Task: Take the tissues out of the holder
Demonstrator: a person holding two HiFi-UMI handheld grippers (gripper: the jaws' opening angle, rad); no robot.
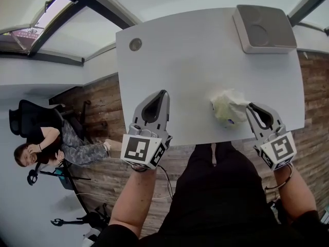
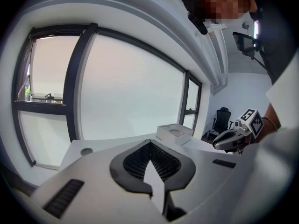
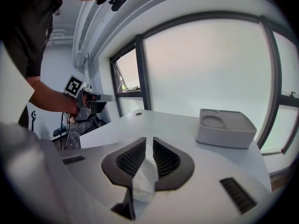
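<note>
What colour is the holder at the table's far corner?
The holder is light grey, close to the table's colour; it shows best in the head view.

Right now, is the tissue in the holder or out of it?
Out. The tissue is between the jaws of the right gripper, near the front edge of the table, apart from the holder.

No readable writing in any view.
Only black-and-white square patterns show, on the cubes of the left gripper (image 1: 164,92) and right gripper (image 1: 249,106); no letters or numbers.
</note>
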